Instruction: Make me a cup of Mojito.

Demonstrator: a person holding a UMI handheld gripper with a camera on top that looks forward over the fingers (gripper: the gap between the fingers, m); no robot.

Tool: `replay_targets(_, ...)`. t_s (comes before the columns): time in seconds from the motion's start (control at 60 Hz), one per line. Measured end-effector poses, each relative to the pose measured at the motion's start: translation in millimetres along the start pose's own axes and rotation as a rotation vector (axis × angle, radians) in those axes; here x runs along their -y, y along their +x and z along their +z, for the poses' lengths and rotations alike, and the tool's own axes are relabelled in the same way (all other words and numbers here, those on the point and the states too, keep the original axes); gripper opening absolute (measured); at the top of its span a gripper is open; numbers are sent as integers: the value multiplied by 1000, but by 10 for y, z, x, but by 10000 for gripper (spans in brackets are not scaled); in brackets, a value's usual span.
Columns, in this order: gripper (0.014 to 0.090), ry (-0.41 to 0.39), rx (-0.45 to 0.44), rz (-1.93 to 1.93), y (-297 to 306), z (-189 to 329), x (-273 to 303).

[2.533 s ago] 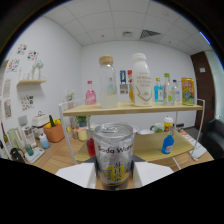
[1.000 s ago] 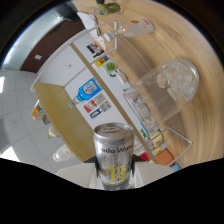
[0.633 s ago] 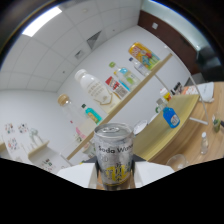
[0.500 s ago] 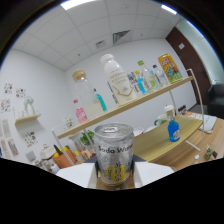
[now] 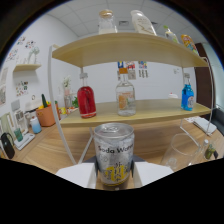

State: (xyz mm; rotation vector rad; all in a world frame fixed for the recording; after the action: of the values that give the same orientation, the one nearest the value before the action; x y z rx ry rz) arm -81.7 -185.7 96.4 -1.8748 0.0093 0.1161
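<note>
Between the two fingers of the gripper, in the gripper view, stands a soda water can; both pale finger pads flank its lower body and appear to press on it, so the tool is closed on the can. The can is upright, long axis vertical, top and pull tab level.

Ahead and to the right of the can, near the fingers, a clear glass rests on the wooden table. It lies lower than the can's top and off the finger line. This is the governing relation: pouring, judged as the likely next step, requires shifting the can rightward over the glass rim, then tilting the long axis toward it.

Beyond the can stands a two-tier shelf. On the lower tier are a red bottle, a clear bottle directly behind the can, and a blue bottle at the far right.
</note>
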Motion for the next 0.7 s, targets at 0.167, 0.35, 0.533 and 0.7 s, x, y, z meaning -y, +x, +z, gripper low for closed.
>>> replay_targets(0.167,517,-28,4,-16,-11,60,-203)
replay_targets(0.35,530,-7,-9,-38,-36,15,-222)
replay_targets(0.533,540,-20,-14,-63,-33,-71,-310)
replay_targets(0.7,856,-90,-37,-59,15,-186,-327)
